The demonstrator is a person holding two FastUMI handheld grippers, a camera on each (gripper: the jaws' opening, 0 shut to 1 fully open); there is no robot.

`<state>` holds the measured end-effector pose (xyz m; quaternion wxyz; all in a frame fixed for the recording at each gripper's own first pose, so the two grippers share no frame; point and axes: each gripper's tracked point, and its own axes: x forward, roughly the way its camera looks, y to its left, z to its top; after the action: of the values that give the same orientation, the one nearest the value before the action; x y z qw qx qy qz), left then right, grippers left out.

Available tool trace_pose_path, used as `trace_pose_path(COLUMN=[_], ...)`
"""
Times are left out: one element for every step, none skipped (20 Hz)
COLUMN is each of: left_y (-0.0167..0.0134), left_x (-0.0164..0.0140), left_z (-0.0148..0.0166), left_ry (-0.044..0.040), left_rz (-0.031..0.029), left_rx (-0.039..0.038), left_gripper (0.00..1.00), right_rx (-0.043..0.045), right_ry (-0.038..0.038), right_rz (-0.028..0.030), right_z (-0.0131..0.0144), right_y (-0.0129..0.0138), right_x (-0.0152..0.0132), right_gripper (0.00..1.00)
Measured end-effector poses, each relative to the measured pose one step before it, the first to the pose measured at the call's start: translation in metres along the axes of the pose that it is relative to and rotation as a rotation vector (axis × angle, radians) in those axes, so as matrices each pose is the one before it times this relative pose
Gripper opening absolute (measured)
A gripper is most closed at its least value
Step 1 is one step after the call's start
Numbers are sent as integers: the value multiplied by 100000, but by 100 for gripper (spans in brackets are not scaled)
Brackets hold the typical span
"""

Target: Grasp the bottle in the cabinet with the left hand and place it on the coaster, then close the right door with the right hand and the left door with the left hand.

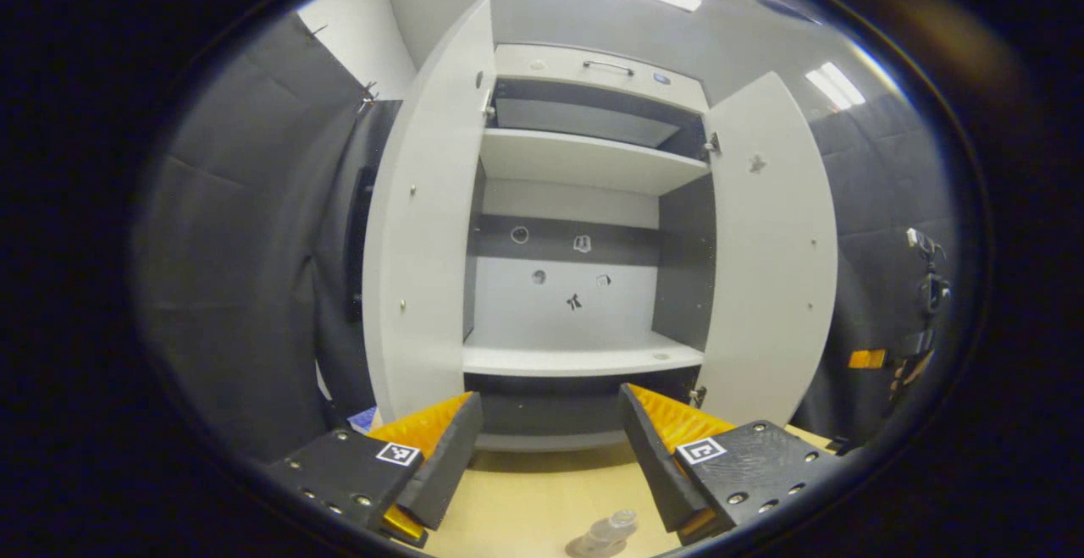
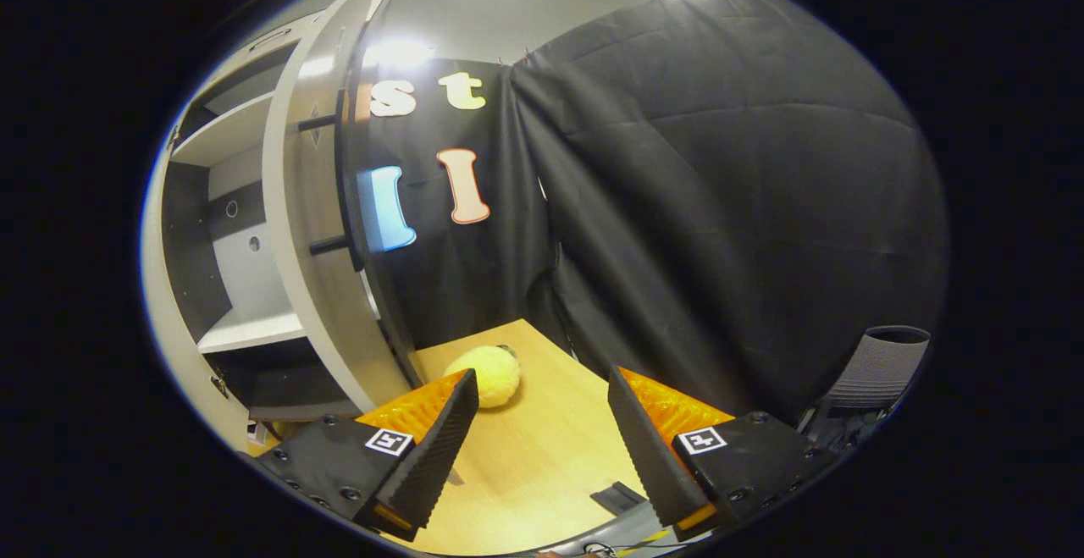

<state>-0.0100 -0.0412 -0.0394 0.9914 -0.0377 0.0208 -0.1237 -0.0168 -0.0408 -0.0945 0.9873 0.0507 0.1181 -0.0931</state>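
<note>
A white cabinet (image 1: 584, 160) stands on the wooden table with both doors swung open and its shelves bare. The left door (image 1: 428, 228) and right door (image 1: 771, 245) flank the opening. A small clear bottle (image 1: 611, 528) stands on the table at the bottom edge of the left gripper view, on a pale round patch that may be the coaster. My left gripper (image 1: 550, 448) is open above it, apart from it and facing the cabinet. My right gripper (image 2: 538, 439) is open over the table, just right of the open right door (image 2: 309, 228).
A yellow fuzzy ball (image 2: 487, 376) lies on the table (image 2: 542, 456) close to the right door's foot. A small dark flat piece (image 2: 618, 497) lies near the table's front. A grey chair (image 2: 876, 363) stands off to the right. Black cloth walls surround the booth.
</note>
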Motion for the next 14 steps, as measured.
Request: trace_pose_path(left_y=[-312,-387,-205,26,-150,-44,17,-88,7,60,11,194,292,134], left_x=[482,336,546,488,507,497,763,627,191,81,170,141,29,-63], left_z=[1081,924,956,654,711,256,-111,-220,49,192,207,-14,102,136], left_ry=[-632,-321,-123,-32,373,1501,3442,2924,994,-95,27,125,-358,-523], left_rz=[815,493,1378,1666,1547,1820,1969,1427,1067,1014,1120,1701,2311,2510], left_rx=[-1677,-1079,-651,-576,-534,48,-43,-803,-1398,-1399,-603,411,1292,1522], left_gripper=[93,93,93,93,93,93,93,93,94,94,94,94,94,94], right_rx=[-282,102,37,-351,-908,-1195,-1258,-1190,-1395,-1546,-1295,-916,-392,75], right_ry=[-635,-668,-1068,-1346,-1605,-1496,-1129,-585,-1260,-1371,-1620,-1155,-1214,-1050], right_rz=[765,1198,1385,898,579,577,966,1420,1719,1796,2143,2619,2846,2652], right_z=[531,355,735,662,787,676,778,767,892,975,968,948,1012,1069], right_y=[-221,-177,-139,-274,-328,-293,-128,191,195,32,129,310,281,164], right_x=[533,441,520,553,596,512,470,543,366,483,512,440,480,649], right_gripper=[98,98,98,98,98,98,98,98,98,98,94,97,95,98])
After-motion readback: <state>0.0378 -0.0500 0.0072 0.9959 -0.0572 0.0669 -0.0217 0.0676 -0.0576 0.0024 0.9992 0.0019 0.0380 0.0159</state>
